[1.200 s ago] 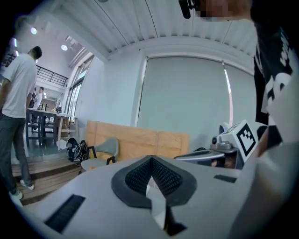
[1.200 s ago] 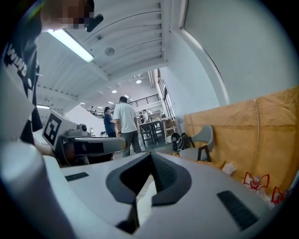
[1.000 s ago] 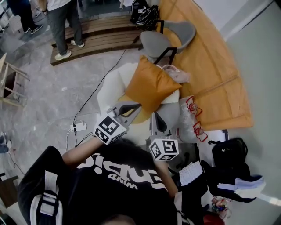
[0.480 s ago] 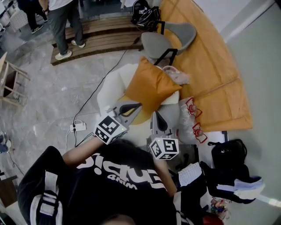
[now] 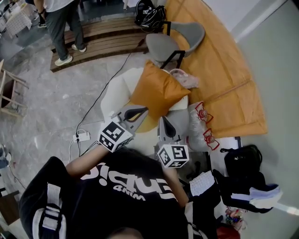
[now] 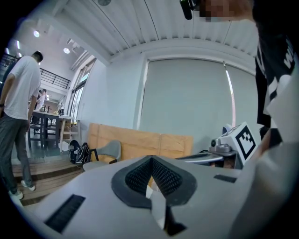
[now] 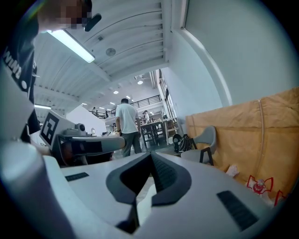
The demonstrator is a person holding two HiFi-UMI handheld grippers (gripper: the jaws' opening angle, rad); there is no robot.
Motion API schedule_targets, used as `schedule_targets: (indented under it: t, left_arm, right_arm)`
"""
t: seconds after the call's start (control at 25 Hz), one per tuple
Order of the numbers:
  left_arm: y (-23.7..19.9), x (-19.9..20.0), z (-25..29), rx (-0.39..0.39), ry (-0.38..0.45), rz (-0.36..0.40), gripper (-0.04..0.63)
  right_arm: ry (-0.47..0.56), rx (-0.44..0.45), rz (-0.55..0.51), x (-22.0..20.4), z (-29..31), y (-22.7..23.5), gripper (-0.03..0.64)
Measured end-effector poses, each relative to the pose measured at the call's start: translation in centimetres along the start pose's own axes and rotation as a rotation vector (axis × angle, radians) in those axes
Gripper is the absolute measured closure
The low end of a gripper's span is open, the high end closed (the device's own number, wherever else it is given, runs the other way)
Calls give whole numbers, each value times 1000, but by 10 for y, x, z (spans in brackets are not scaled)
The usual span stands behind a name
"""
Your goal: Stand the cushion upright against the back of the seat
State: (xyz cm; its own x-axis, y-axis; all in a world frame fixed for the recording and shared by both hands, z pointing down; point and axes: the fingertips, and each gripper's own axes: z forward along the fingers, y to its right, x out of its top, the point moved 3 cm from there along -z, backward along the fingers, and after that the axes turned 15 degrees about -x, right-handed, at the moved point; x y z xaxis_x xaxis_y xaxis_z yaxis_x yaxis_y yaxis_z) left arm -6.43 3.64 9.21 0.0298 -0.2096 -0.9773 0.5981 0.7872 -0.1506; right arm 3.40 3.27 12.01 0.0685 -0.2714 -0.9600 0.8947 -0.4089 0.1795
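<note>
Quick rundown from the head view. One orange cushion (image 5: 158, 89) sits on one white seat (image 5: 116, 91), a bit above the middle of the picture. It's turned like a diamond, one corner pointing to 12 o'clock. It looks propped up rather than flat, but from straight above I can't tell whether it actually leans on the seat's back.

There are two grippers, both at 6 o'clock from the cushion. The left gripper (image 5: 139, 111) has its tip right at the cushion's lower edge, and I can't tell if it touches. The right gripper (image 5: 163, 122) is just beside it at 4 o'clock, tip over the seat's front edge. In their own views, both the left gripper (image 6: 152, 179) and the right gripper (image 7: 150, 173) have jaws pressed together with nothing between them.

Other stuff, counted:
- one grey chair (image 5: 174, 41) at 12 o'clock from the cushion
- one black backpack (image 5: 149, 14) at 11 o'clock from that chair
- one person (image 5: 58, 21) standing at 10 o'clock, on a wooden platform (image 5: 100, 39)
- one white power strip (image 5: 83, 136) on the floor at 9 o'clock from the left gripper
- clear plastic bags (image 5: 198, 126) showing two red prints, at 3 o'clock from the right gripper
- one black bag (image 5: 242, 161) at 4 o'clock
</note>
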Motion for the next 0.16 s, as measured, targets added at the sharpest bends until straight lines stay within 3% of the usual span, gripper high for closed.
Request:
schedule_targets:
  t: [0.16]
  left_arm:
    - [-4,0,-1,2,2,-5,588]
  right_arm:
    - [-4,4,-1,2,3,-2,595]
